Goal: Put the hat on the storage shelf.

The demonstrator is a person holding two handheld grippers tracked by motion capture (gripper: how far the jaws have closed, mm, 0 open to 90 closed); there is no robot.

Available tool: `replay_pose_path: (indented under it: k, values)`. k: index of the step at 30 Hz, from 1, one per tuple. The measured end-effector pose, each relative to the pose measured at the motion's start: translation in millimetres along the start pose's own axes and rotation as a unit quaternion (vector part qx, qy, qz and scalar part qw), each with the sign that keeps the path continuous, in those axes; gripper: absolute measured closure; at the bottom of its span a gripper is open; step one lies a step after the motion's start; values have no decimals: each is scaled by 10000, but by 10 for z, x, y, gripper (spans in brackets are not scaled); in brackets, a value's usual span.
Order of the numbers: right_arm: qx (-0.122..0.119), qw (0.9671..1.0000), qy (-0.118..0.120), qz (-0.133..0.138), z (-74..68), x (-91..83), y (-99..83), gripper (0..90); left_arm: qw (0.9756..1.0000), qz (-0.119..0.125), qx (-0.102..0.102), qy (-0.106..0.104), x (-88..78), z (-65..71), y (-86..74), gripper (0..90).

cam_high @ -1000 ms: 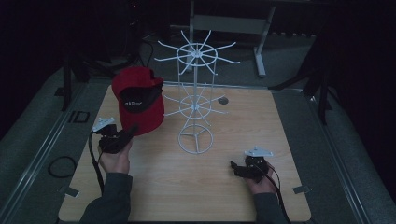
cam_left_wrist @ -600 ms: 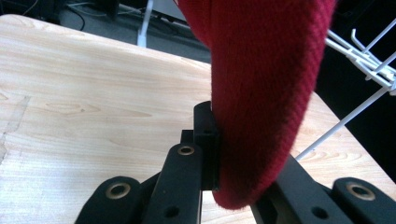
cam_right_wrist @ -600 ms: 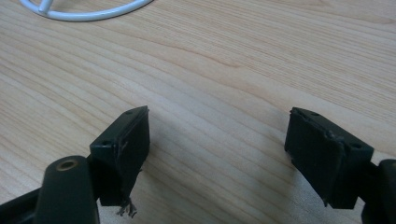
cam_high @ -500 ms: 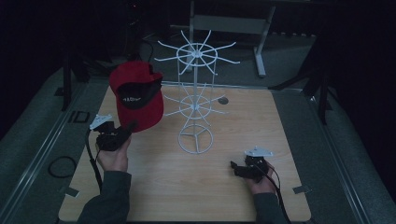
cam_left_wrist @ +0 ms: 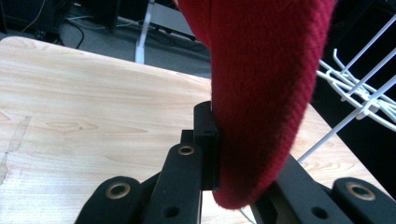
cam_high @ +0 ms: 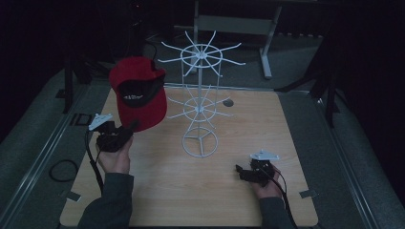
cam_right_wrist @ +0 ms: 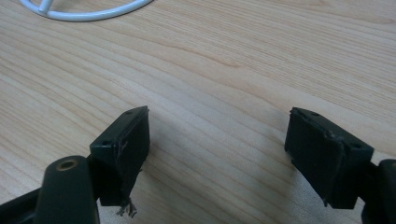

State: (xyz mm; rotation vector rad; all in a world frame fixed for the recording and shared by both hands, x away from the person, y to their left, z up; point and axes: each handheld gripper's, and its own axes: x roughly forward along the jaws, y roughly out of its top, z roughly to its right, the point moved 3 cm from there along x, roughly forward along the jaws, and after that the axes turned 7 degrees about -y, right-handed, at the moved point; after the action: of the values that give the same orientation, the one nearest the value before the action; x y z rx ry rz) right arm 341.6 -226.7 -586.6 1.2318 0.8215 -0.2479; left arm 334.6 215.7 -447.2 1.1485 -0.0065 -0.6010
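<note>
Right gripper (cam_high: 240,172): It is kept low at the near right of the table (cam_high: 286,143), in the person's right hand. In the right gripper view its jaws are spread wide apart with bare wood between them. Nothing is held. It seems to be parked there, out of the way, while the other hand works.

Left gripper (cam_high: 129,130): It is held up at the near left, in the person's left hand. Its jaws are squeezed tight on the edge of the red cap (cam_high: 138,93). In the left gripper view the red cloth is pinched between the two black jaws.

Red cap: It is lifted off the table and stands up above the left gripper, at the left of the rack. It is gripped by its lower edge, likely so the open side is left free for a hook. The dark inside is turned toward the camera in the high view.

White wire rack (cam_high: 200,102): It stands in the middle of the table, farther back than both hands. Two rings of hooks are seen on it, one high and one low. The hooks look bare. The cap is near the left hooks, but no touch can be made out.

Next move: The cap is probably to be hung on a hook.
</note>
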Motion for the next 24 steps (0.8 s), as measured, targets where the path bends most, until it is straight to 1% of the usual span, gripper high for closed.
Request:
replay_pose_path:
  k: [24]
  values:
    - [-7,10000,0,-4,1,-1,0,221,9996,224,141,-114,-103,124,192,858]
